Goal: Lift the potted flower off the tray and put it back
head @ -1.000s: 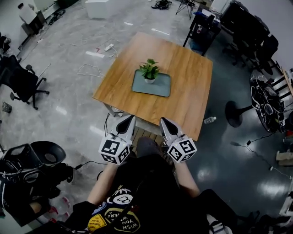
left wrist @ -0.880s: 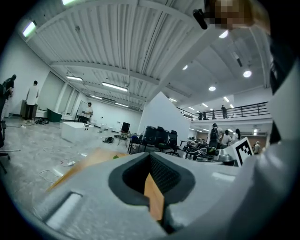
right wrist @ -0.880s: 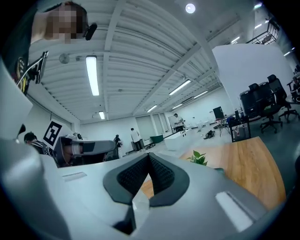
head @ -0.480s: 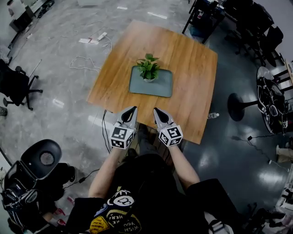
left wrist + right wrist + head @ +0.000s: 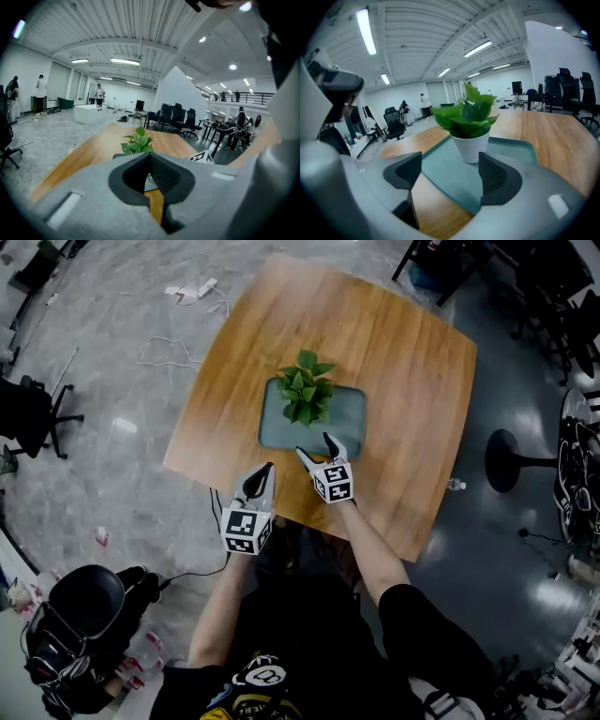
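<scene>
A small green plant in a white pot (image 5: 305,397) stands upright on a teal tray (image 5: 349,427) in the middle of a wooden table (image 5: 412,381). My right gripper (image 5: 315,446) hovers over the tray's near edge, just short of the pot. Its jaws are opening and nothing is between them. In the right gripper view the pot (image 5: 471,145) stands on the tray (image 5: 440,164) just beyond the right gripper (image 5: 450,171). My left gripper (image 5: 264,474) is at the table's near edge, shut and empty. The left gripper (image 5: 150,157) points at the plant (image 5: 137,143).
The table has bare wood on all sides of the tray. A round-based stool (image 5: 511,461) stands on the floor to the right, with office chairs (image 5: 33,418) to the left and cables (image 5: 187,296) on the floor beyond. A dark seat (image 5: 89,601) is at lower left.
Both grippers have moved forward and down to the table. The right one has reached the tray's near edge and its jaws have parted. The left one stays shut.
</scene>
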Demonstrator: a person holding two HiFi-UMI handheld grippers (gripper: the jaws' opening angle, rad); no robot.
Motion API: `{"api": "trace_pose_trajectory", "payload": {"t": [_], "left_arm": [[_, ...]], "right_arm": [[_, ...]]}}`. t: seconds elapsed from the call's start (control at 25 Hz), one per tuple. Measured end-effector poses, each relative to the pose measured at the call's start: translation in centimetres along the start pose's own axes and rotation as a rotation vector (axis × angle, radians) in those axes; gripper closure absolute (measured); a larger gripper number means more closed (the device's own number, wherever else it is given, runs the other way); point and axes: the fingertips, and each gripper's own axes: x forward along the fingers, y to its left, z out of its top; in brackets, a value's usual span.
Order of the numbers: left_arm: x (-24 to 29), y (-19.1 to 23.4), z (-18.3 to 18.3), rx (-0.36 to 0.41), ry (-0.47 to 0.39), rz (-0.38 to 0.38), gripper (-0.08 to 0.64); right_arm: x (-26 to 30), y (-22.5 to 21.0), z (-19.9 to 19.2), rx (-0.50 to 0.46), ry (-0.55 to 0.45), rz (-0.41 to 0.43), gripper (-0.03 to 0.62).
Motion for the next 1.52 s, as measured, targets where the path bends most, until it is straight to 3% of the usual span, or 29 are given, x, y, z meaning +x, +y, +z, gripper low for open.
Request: {"api": "trace_pose_trajectory", "payload": {"t": [0.12, 0.24, 0.48, 0.52, 0.72, 0.92, 1.08, 1.32, 1.52], "left_arm": [[0.3, 0.0, -0.5, -0.047, 0.027, 0.023, 0.563], [0.8, 0.1, -0.1, -0.079, 0.044, 0.025, 0.563], [1.7, 0.3, -0.4, -0.100, 0.068, -0.003, 0.563], [1.9, 0.3, -0.5, -0.096, 0.072, -0.004, 0.563], [2.7, 0.9, -0.2, -0.074, 0.075, -0.052, 0.562], [3.5, 1.5, 2.8, -0.052, 0.049, -0.083, 0.563], [3.4, 2.1, 6.6, -0.050, 0.011, -0.119, 0.563], [0.2, 0.0, 15.5, -0.041, -0.032, -0.135, 0.562], [-4.0, -2.5, 22.6, 0.012, -0.143, -0.166, 0.561]], "right_arm": [[3.6, -3.1, -0.8, 0.020, 0.031, -0.034, 0.082], [6.8, -6.1, 1.3, 0.016, -0.007, -0.062, 0.011], [10.6, -7.5, 3.4, -0.004, -0.084, -0.096, 0.012], [10.7, -7.5, 3.4, -0.004, -0.095, -0.100, 0.054], [11.2, -7.1, 3.6, -0.028, -0.121, -0.117, 0.058], [7.8, -6.7, 8.4, -0.045, -0.213, -0.122, 0.058], [3.4, -4.8, 14.2, -0.056, -0.269, -0.089, 0.058], [-7.0, -0.4, 21.7, -0.088, -0.251, -0.101, 0.058], [-13.4, 3.2, 26.4, -0.092, -0.227, -0.112, 0.058]]}}
